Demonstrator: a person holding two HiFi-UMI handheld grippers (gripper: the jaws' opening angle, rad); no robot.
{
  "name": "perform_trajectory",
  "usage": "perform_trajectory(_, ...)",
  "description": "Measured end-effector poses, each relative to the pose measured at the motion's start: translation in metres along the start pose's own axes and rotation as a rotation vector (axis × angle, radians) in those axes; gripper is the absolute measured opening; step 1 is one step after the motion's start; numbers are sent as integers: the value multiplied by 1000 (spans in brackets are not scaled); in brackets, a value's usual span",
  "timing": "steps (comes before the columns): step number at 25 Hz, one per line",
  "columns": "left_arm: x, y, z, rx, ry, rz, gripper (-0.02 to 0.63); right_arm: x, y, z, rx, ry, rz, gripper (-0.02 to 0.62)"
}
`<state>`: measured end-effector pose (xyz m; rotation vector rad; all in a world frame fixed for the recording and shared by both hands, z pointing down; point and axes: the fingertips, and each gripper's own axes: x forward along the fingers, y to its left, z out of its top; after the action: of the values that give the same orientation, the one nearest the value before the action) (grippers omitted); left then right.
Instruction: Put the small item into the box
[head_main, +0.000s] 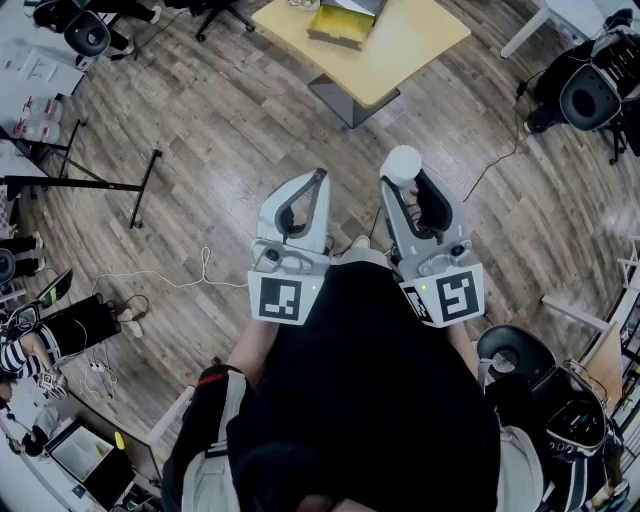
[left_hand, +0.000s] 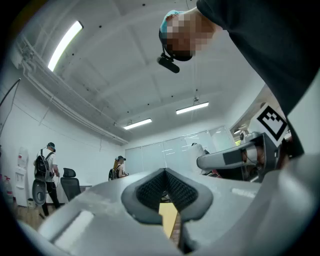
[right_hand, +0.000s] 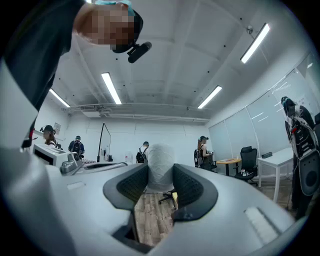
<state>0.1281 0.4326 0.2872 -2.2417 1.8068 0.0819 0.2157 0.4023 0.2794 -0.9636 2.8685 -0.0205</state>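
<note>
One white item (right_hand: 160, 165) sits gripped in the right claw (right_hand: 160, 172), box (head_main: 345, 22) well apart.

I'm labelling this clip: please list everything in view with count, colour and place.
wooden floor: one, grey-brown planks, under everything
table: one, yellow top, ahead of the person
box: one, yellowish, on the table's far edge
office chairs: three, black, upper left, upper right, lower right
stand: one, black, on the floor at left
cable: one, white, on the floor left of the person
bystanders: several, dark caps, room's far side
small item: one, white, rounded, between the right gripper's jaws
left gripper: one, white and grey, jaws together, nothing held
right gripper: one, white and grey, jaws closed on the small item
</note>
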Motion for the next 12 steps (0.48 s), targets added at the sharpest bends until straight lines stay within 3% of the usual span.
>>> perform_trajectory(12, -1, -25, 4, 29, 19, 22, 2, -18, -8, 2, 12, -20, 34, 163)
